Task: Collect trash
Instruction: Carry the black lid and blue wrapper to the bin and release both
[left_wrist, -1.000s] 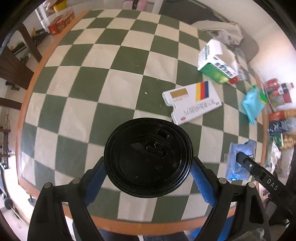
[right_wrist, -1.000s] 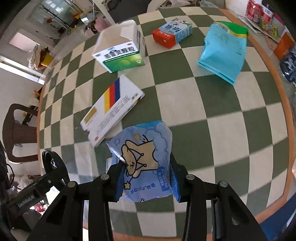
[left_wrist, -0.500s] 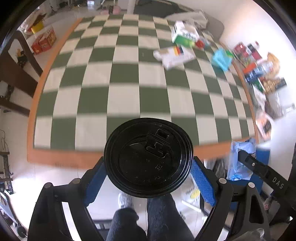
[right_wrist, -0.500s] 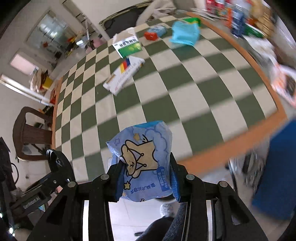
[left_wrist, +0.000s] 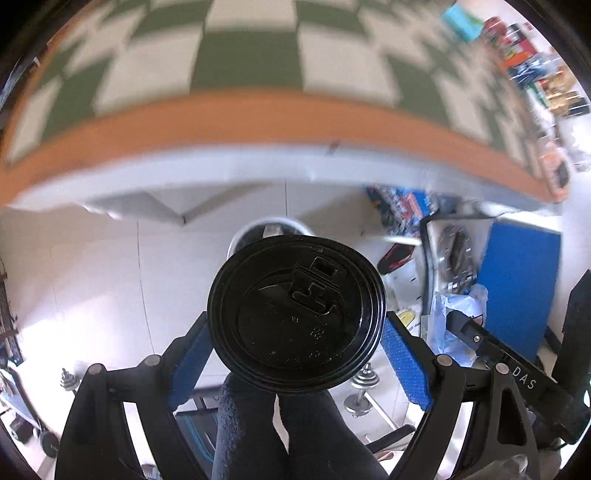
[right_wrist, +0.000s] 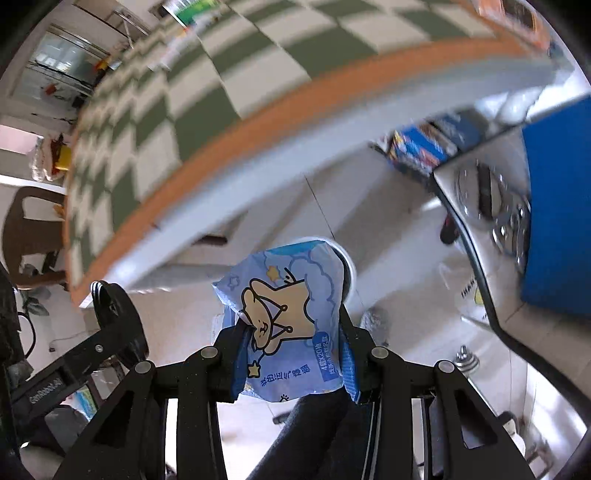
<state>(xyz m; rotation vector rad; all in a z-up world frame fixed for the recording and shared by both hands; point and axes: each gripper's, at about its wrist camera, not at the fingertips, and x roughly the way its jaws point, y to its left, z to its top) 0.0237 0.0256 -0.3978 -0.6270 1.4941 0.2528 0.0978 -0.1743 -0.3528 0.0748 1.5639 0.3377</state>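
The left claw (left_wrist: 297, 347) grips a black-lidded cup (left_wrist: 296, 313) between its blue pads (left_wrist: 404, 363), lid facing the camera, held off the counter (left_wrist: 236, 110) above the pale floor (left_wrist: 92, 280); a white round bin (left_wrist: 271, 230) shows just behind the cup's far edge, mostly hidden by it. The right claw (right_wrist: 291, 358) is clamped narrow on a blue tissue pack (right_wrist: 286, 321) printed with a cartoon bear, also off the checked counter (right_wrist: 221, 92), above the floor and in front of the bin (right_wrist: 349, 275); dark trouser legs (left_wrist: 288, 435) stand below both claws, and each claw shows at the edge of the other's view.
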